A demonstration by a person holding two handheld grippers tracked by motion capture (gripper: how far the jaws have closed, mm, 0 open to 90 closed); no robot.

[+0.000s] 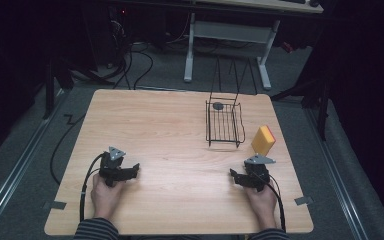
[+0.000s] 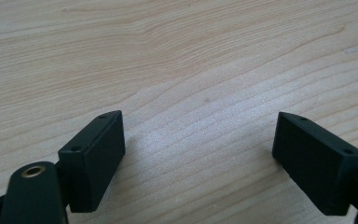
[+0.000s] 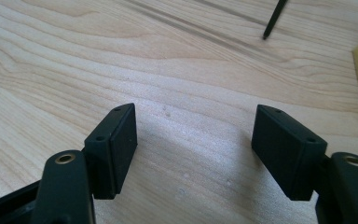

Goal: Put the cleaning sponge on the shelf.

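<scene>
my right gripper (image 1: 236, 176) rests low on the worktop (image 1: 170, 140) with its jaws spread wide and nothing between them, and my left gripper (image 1: 131, 171) sits the same way, wide and empty, well apart on the other side. the sponge (image 1: 263, 140) stands on edge just beyond my right gripper, near the front right corner of the wire basket (image 1: 224, 123) but apart from it. i judge it light, soft and springy, likely to tip at a nudge, so i would take it across its flat yellow faces near the middle and squeeze gently.
</scene>
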